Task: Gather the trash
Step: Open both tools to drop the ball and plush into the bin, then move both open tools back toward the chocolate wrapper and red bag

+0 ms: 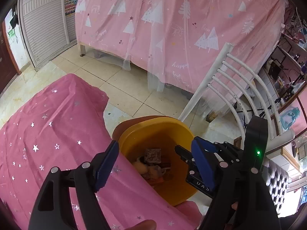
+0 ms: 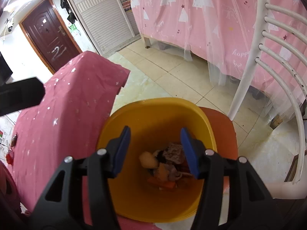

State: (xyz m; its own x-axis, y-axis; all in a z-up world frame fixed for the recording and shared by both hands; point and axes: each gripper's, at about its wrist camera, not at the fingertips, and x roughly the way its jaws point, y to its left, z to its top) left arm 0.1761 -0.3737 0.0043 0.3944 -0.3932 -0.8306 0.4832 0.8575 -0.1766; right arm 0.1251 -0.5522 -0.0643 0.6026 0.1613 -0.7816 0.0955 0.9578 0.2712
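A yellow bin (image 1: 172,128) stands on the floor beside the pink table; it also shows in the right wrist view (image 2: 153,109). Mixed trash (image 1: 153,163) lies at its bottom, with crumpled wrappers and scraps (image 2: 167,164). My left gripper (image 1: 155,164) is open and empty over the bin's near edge. My right gripper (image 2: 155,149) is open and empty, directly above the bin's mouth. Part of the right gripper's body (image 1: 226,161) shows in the left wrist view. Small bits (image 2: 13,141) lie at the table's left edge.
A pink star-patterned tablecloth (image 1: 57,134) covers the table at left. A white slatted chair (image 1: 239,88) stands right of the bin. A bed with a pink tree-print cover (image 1: 172,19) is behind. An orange stool (image 2: 220,126) sits under the bin.
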